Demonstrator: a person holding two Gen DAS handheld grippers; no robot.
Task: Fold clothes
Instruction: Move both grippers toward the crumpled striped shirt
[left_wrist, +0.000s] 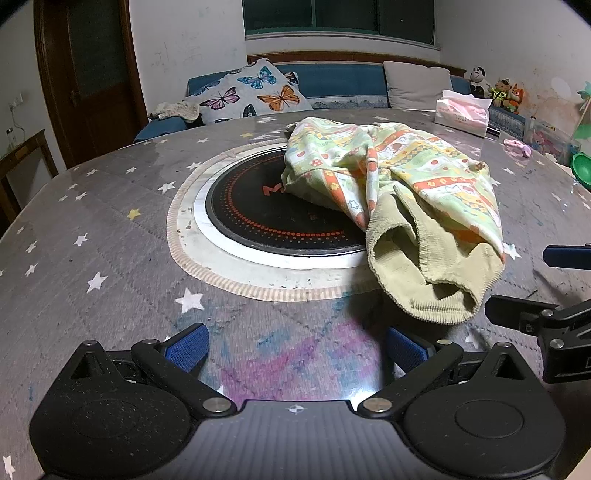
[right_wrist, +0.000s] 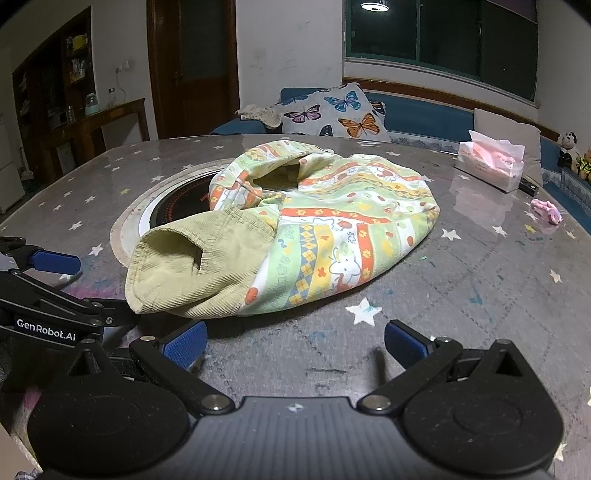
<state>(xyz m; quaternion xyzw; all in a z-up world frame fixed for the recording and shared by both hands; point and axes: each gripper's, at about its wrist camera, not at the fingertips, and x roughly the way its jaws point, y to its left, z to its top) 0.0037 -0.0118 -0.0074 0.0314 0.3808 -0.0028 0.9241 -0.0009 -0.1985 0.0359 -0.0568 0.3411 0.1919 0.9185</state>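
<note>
A small crumpled garment (left_wrist: 399, 195) (right_wrist: 325, 236) with green, yellow and orange printed bands and an olive ribbed waistband lies in a heap on the table, partly over the round black cooktop (left_wrist: 266, 218). My left gripper (left_wrist: 295, 347) is open, low over the tablecloth, just short of the waistband's near left side. My right gripper (right_wrist: 293, 343) is open too, hovering in front of the garment's near edge with nothing between its fingers. Each gripper shows at the edge of the other's view.
The round table (left_wrist: 92, 229) has a grey star-print cover under clear plastic. A tissue box (right_wrist: 491, 162) and a small pink item (right_wrist: 548, 212) sit at the far right. A green object (left_wrist: 581, 166) is at the right edge. A sofa with a butterfly pillow (left_wrist: 255, 92) stands behind.
</note>
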